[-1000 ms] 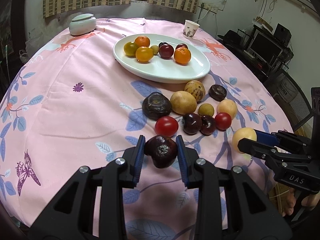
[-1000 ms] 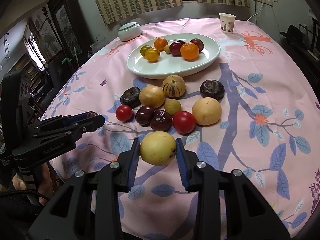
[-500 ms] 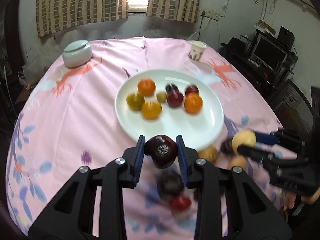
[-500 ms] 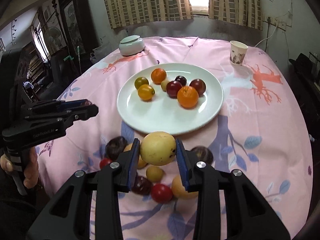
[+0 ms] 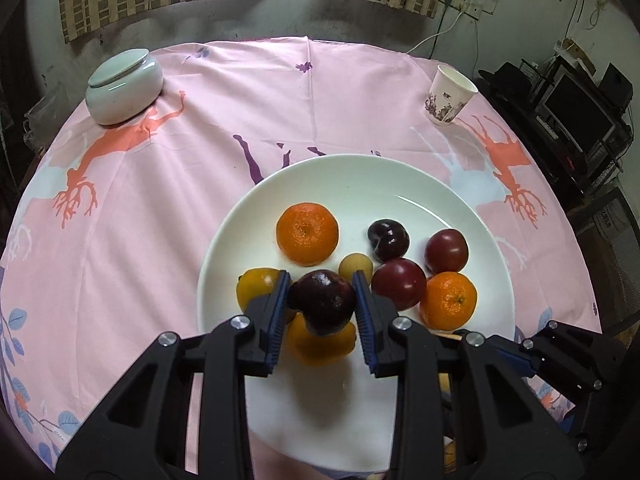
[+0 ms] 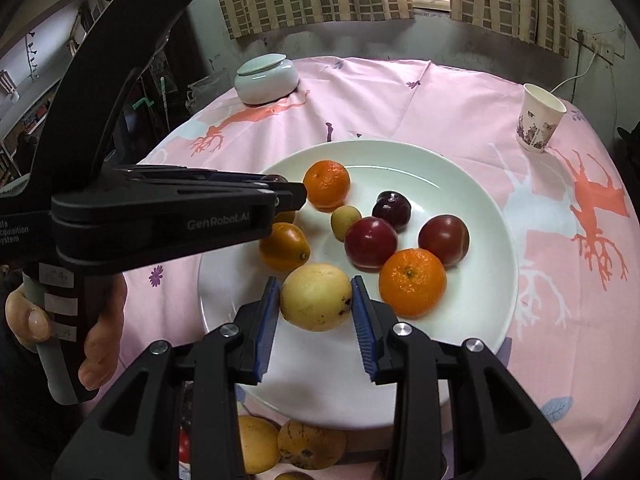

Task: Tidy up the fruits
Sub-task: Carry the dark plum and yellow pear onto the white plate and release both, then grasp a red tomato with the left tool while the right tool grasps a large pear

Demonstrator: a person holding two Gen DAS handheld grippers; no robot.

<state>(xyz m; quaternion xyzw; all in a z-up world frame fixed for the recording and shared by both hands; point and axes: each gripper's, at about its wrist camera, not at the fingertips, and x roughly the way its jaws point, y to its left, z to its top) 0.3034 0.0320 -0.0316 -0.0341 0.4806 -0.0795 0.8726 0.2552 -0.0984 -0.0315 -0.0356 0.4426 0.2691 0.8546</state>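
Left tool (image 5: 321, 300) clenched on dark plum (image 5: 322, 302), right tool (image 6: 314, 298) clenched on yellow fruit (image 6: 316, 297), both above white plate (image 6: 472, 312). Risk: dropping from height, rolling into plate's fruits, bumping them over the rim.

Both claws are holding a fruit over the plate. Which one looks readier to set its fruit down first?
Probably the right gripper: its yellow fruit hangs over a bare part of the plate. The left gripper holds its dark fruit above other fruit.
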